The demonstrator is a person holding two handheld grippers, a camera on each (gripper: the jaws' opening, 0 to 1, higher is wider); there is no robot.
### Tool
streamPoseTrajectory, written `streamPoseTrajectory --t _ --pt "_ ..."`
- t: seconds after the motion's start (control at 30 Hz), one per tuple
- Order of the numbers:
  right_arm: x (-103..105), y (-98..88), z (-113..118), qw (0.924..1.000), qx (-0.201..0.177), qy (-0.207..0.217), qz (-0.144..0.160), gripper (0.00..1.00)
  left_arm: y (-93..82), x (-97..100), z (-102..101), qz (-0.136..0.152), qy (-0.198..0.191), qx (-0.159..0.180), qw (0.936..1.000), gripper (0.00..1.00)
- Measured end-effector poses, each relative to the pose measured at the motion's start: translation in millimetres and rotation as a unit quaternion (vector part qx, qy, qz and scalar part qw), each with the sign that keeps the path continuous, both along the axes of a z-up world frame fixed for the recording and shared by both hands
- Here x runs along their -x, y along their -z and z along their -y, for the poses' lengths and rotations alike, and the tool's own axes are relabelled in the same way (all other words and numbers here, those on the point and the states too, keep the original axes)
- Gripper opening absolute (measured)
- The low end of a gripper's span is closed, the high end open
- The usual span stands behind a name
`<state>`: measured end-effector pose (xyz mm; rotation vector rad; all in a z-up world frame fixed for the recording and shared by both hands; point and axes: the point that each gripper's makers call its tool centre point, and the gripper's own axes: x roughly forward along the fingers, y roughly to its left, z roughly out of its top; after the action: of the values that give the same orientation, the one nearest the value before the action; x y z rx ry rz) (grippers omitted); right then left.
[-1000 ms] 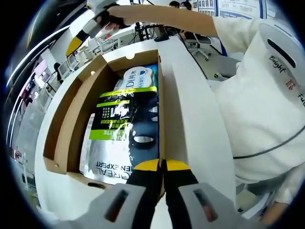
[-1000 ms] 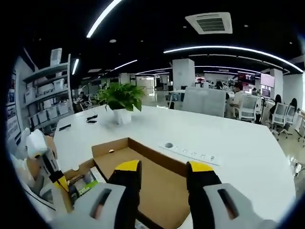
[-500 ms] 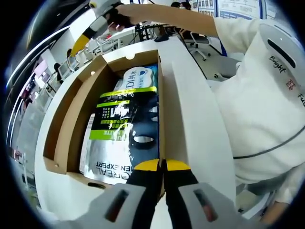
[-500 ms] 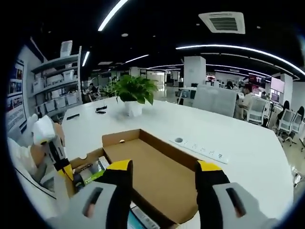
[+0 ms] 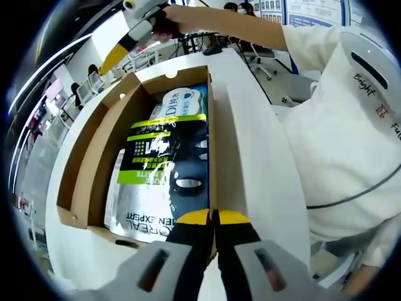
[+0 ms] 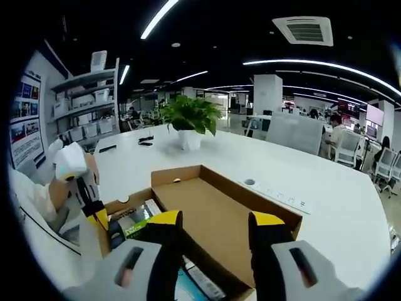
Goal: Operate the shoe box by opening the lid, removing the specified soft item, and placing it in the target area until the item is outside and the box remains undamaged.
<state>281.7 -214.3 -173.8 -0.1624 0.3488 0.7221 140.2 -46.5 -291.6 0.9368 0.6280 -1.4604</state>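
Note:
The cardboard shoe box [image 5: 210,119] lies open on the white table, its lid [image 5: 94,150] folded out flat beside it. Inside lie soft packets: a dark face-mask pack with a green label [image 5: 169,169] over a white pack [image 5: 182,100]. My left gripper [image 5: 213,217] is shut on the near end of the box's right wall. My right gripper [image 5: 128,37], held in a person's hand, hovers above the far end of the box. In the right gripper view its jaws [image 6: 215,224] stand open over the lid [image 6: 216,210], with the packets [image 6: 135,222] and the left gripper [image 6: 91,200] to the left.
A potted plant [image 6: 189,119] stands on the white table [image 6: 326,207] beyond the box, and a socket strip [image 6: 279,195] is set into the top. Shelves [image 6: 81,106] line the left wall. The person's white sleeve and body [image 5: 338,138] are close on the right.
The right gripper has come nearer over the box, still open; its view now looks further down onto the lid and packets. The left gripper and the box have not moved.

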Motion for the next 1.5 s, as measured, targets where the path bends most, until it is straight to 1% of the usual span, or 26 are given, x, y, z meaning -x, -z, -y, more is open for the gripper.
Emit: streamPoseTrajectory --t 0.03,0.07,0.1,0.2,0.37,0.43,0.47,0.5,0.57,0.6,0.67,0.73,0.83,0.87,0.9,0.93,1.0,1.07,1.13,1.27,1.3,1.4,1.5 --pt "0.9 2.9 -1.8 0.9999 0.014 -0.006 0.004 0.43 0.0 0.0 0.0 0.000 0.000 0.000 1.0000 0.02" --pt "1.0 7.9 -0.4 0.9991 0.040 -0.011 0.007 0.43 0.0 0.1 0.0 -0.001 0.000 0.000 1.0000 0.02" --pt "2.0 12.7 -0.3 0.9985 0.053 -0.012 0.004 0.43 0.0 0.1 0.0 0.000 0.000 0.000 1.0000 0.02" --pt "5.7 17.4 -5.3 0.9989 0.044 -0.017 -0.003 0.43 0.0 0.1 0.1 0.000 0.000 0.000 1.0000 0.02" --pt "10.9 16.8 -9.1 0.9987 0.046 -0.023 0.000 0.42 0.0 -0.1 0.2 -0.002 0.000 0.003 1.0000 0.02" --pt "15.1 18.4 -12.0 0.9987 0.040 -0.029 -0.015 0.37 0.0 0.0 0.2 -0.002 0.000 0.003 1.0000 0.02" --pt "18.5 20.2 -15.3 0.9985 0.028 -0.037 -0.030 0.34 0.0 0.0 0.3 -0.002 0.000 0.004 1.0000 0.02" --pt "19.7 22.1 -16.4 0.9982 0.026 -0.040 -0.037 0.33 0.0 0.0 0.3 -0.002 0.000 0.004 1.0000 0.02" --pt "18.5 26.2 -16.8 0.9980 0.033 -0.039 -0.036 0.36 0.0 -0.1 0.4 -0.002 0.001 0.004 1.0000 0.02" --pt "17.9 28.5 -15.4 0.9978 0.042 -0.038 -0.035 0.36 0.0 -0.1 0.4 -0.002 0.000 0.004 1.0000 0.02" --pt "18.8 30.6 -15.6 0.9977 0.044 -0.038 -0.035 0.36 0.0 -0.1 0.4 -0.001 0.001 0.004 1.0000 0.02" --pt "22.3 32.0 -18.1 0.9973 0.037 -0.045 -0.045 0.37 0.0 -0.2 0.4 0.000 0.001 0.004 1.0000 0.02" --pt "31.6 36.4 -26.9 0.9958 0.000 -0.052 -0.076 0.37 0.1 -0.1 0.4 0.000 0.000 0.004 1.0000 0.02" --pt "33.8 42.0 -27.5 0.9950 0.004 -0.051 -0.085 0.37 0.1 -0.2 0.5 0.000 0.000 0.003 1.0000 0.02" --pt "35.9 44.5 -28.9 0.9945 0.006 -0.054 -0.089 0.37 0.1 -0.3 0.5 0.000 0.000 0.003 1.0000 0.02" --pt "39.8 45.7 -31.3 0.9936 -0.001 -0.057 -0.097 0.37 0.1 -0.3 0.4 0.000 0.000 0.004 1.0000 0.02" --pt "43.1 44.7 -33.3 0.9928 -0.014 -0.058 -0.104 0.38 0.1 -0.4 0.4 -0.001 0.000 0.004 1.0000 0.02" --pt "44.6 42.7 -34.0 0.9925 -0.020 -0.061 -0.104 0.38 0.1 -0.5 0.4 -0.001 0.000 0.004 1.0000 0.02" --pt "46.3 42.1 -36.3 0.9904 -0.036 -0.063 -0.118 0.38 0.2 -0.4 0.4 0.000 0.000 0.003 1.0000 0.02" --pt "44.8 45.3 -35.6 0.9893 -0.039 -0.060 -0.127 0.38 0.1 -0.4 0.3 0.000 -0.001 0.004 1.0000 0.02" --pt "46.4 46.5 -37.5 0.9862 -0.054 -0.057 -0.146 0.38 0.2 -0.3 0.3 0.000 -0.001 0.004 1.0000 0.02" --pt "50.0 49.9 -41.3 0.9834 -0.058 -0.065 -0.159 0.38 0.2 -0.4 0.3 0.000 0.000 0.004 1.0000 0.02" --pt "56.0 58.3 -44.1 0.9751 -0.073 -0.060 -0.201 0.37 0.2 -0.4 0.3 0.000 0.000 0.004 1.0000 0.02"
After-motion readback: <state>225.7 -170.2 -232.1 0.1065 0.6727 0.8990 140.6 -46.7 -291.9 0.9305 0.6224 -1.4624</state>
